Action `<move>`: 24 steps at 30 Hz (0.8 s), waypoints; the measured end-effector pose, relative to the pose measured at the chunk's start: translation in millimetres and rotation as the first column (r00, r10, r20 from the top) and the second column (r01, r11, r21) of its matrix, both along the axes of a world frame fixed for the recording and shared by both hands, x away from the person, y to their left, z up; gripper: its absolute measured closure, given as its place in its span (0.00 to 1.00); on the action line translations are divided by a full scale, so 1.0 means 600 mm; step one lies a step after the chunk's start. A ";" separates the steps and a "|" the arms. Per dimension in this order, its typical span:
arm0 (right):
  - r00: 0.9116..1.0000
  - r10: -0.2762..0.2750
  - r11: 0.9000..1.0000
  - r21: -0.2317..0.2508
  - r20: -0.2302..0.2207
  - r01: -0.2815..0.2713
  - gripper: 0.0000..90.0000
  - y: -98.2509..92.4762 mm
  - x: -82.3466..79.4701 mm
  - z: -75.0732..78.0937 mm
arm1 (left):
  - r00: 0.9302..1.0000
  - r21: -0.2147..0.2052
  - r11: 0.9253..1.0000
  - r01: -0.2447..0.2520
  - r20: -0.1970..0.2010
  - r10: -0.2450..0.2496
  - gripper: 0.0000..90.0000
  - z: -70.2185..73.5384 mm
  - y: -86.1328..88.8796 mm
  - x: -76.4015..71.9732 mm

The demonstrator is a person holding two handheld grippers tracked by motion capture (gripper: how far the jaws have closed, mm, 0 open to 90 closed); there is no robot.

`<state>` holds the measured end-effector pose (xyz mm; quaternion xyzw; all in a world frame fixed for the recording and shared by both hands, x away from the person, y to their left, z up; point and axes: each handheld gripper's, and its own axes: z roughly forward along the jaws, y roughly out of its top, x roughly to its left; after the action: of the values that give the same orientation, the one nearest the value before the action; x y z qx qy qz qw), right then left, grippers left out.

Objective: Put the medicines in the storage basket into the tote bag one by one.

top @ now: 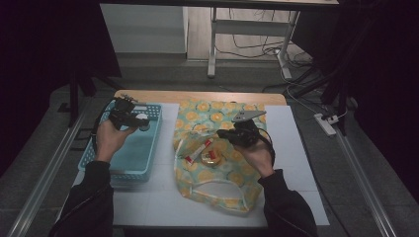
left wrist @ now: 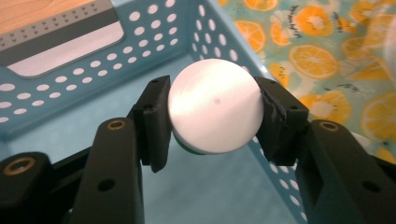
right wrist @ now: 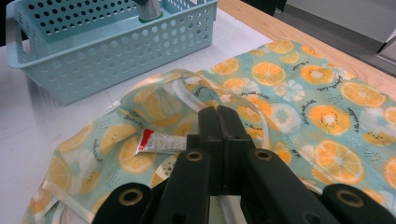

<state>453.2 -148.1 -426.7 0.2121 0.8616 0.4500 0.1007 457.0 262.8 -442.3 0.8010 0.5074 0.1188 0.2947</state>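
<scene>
While the high view showed no legible writing, the left gripper (top: 134, 120) sat over the perforated blue plastic basket (top: 104, 159) with a small round thing in its jaws, and the right gripper (top: 236, 134) rested on the orange-slice print bag (top: 217, 195) near a red-capped tube (top: 198, 150). From the left gripper view, both pads clamped a smooth white round lid (left wrist: 215, 112) with a green edge underneath, above the basket's floor (left wrist: 210, 191). From the right gripper view, the jaws were fully closed, pinching the bag's clear plastic trim (right wrist: 180, 89) beside the crinkled silver tube (right wrist: 159, 142); tiny script on the fabric (right wrist: 327, 116) was unreadable.
</scene>
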 end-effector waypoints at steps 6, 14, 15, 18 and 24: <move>1.000 0.001 1.000 -0.001 0.001 -0.001 1.00 0.000 0.000 0.000 | 1.000 -0.019 1.000 0.020 0.013 -0.019 0.56 0.016 -0.002 -0.016; 1.000 0.001 1.000 -0.002 0.000 -0.001 1.00 0.001 -0.001 0.000 | 0.998 -0.030 0.998 0.059 0.028 -0.058 0.56 0.032 -0.016 -0.034; 1.000 0.000 1.000 -0.002 0.000 0.000 1.00 0.001 -0.001 0.000 | 0.997 -0.032 0.997 0.071 0.032 -0.070 0.56 0.036 -0.022 -0.039; 1.000 0.000 1.000 -0.002 0.001 0.000 1.00 0.001 -0.001 0.000 | 0.995 -0.031 0.995 0.091 0.038 -0.090 0.56 0.042 -0.032 -0.046; 1.000 -0.001 1.000 -0.001 0.002 0.001 1.00 0.000 -0.001 0.000 | 0.989 -0.044 0.989 0.141 0.047 -0.139 0.56 0.051 -0.056 -0.062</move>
<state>452.6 -147.8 -426.4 0.2122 0.8616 0.4497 0.1017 420.1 229.3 -411.6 0.8246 0.4461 0.1033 0.3323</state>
